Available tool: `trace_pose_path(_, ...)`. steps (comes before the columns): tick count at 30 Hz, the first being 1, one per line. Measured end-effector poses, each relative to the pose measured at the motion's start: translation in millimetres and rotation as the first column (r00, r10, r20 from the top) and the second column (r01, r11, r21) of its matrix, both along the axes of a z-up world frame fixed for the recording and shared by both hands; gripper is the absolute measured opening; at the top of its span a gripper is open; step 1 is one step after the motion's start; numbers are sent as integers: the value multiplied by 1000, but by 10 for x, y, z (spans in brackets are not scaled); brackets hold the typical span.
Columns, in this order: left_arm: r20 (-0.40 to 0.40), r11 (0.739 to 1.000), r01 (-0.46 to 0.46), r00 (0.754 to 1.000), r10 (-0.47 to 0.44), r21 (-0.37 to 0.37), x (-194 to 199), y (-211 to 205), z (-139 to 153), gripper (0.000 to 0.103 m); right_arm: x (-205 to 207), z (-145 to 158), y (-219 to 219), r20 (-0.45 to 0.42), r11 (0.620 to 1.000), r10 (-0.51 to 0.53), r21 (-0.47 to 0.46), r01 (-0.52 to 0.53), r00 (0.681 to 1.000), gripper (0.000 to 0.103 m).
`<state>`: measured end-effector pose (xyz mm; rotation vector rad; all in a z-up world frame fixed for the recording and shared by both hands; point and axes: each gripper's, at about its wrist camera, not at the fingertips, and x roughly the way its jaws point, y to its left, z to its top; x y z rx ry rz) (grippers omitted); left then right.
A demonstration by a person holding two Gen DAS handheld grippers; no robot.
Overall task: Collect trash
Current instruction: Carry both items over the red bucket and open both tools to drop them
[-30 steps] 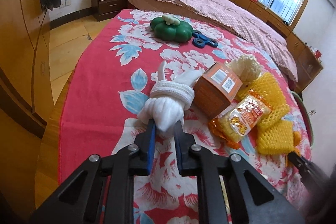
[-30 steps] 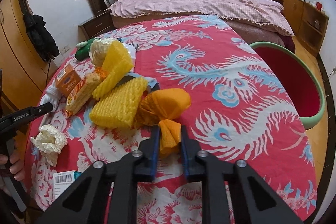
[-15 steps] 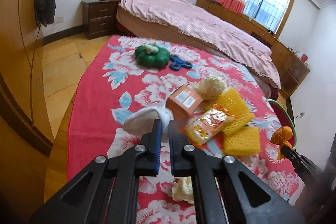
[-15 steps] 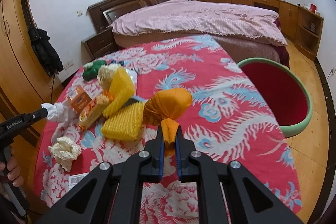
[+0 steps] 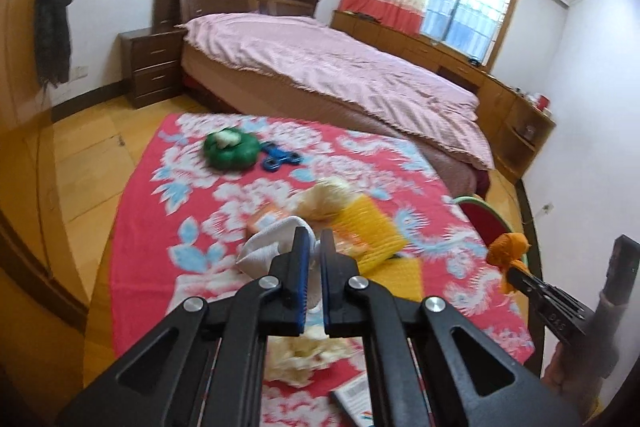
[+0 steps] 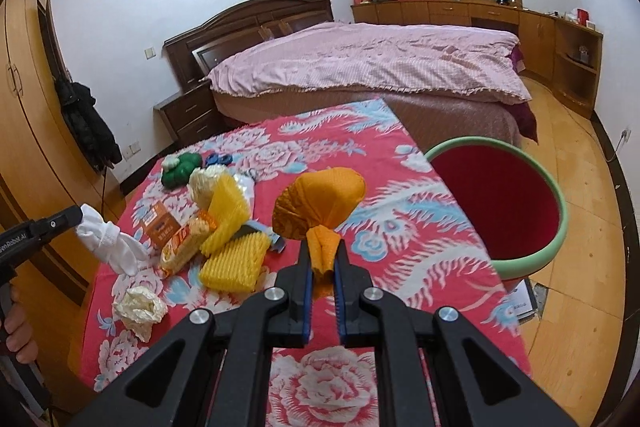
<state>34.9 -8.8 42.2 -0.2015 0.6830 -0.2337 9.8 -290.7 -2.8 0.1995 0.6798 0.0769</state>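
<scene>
My left gripper [image 5: 313,241] is shut on a white cloth bundle [image 5: 268,243] and holds it in the air above the red floral table [image 5: 152,227]; the bundle also shows in the right wrist view [image 6: 108,243]. My right gripper [image 6: 322,253] is shut on the tail of an orange foam net bag [image 6: 320,203], lifted above the table; the bag also shows in the left wrist view [image 5: 508,251]. A red bin with a green rim [image 6: 500,203] stands on the floor at the table's right side.
On the table lie yellow foam nets [image 6: 234,259], an orange snack packet [image 6: 186,241], a brown carton [image 6: 160,223], a crumpled tissue [image 6: 138,309], a green toy pumpkin [image 6: 180,169] and a blue spinner [image 5: 280,161]. A bed [image 6: 360,67] stands behind.
Both grippers have risen well above the table, each carrying its item. The white bundle and the orange bag have left the tabletop.
</scene>
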Motion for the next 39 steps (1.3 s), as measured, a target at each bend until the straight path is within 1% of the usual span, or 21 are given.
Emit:
trace_pose_path(4,14,997,74,997,-75,8,77,-309,127,4,-25,81,-134,13,1000,-28,-2,28,1000,10)
trace_pose_path(9,17,986,166,986,-166,5,262,-772,248,4,-34,154,-386,26,997,-78,10,78,997,10)
trace_pose_path(13,11,969,246,969,-246,8,436,-1224,299,4,-17,144,-620,34,990,-136,30,135,990,10)
trace_pose_path(16,-1,954,299,954,-299,13,557,-1574,297,4,47,53,-830,15,981,-187,55,186,982,10)
trace_pose_path(18,-9,943,332,943,-332,16,635,-1801,275,4,87,-14,-947,1,975,-215,55,215,977,10)
trace_pose_path(27,-63,887,461,886,-460,5,1036,-2782,44,4,261,-262,-1519,-35,947,-312,72,314,949,10)
trace_pose_path(29,-82,873,487,871,-485,7,1122,-3003,-64,4,318,-319,-1607,-46,942,-324,76,327,945,10)
trace_pose_path(32,-113,859,512,854,-508,10,1247,-3226,-240,4,392,-439,-1766,-72,936,-336,88,342,939,10)
trace_pose_path(35,-139,853,521,847,-514,20,1353,-3397,-423,4,453,-560,-1889,-96,930,-346,99,354,933,10)
trace_pose_path(37,-158,849,528,839,-521,8,1390,-3459,-493,4,503,-622,-1949,-114,926,-348,111,360,930,10)
trace_pose_path(39,-165,853,521,842,-514,1,1438,-3471,-530,4,556,-675,-1994,-123,926,-346,116,360,930,11)
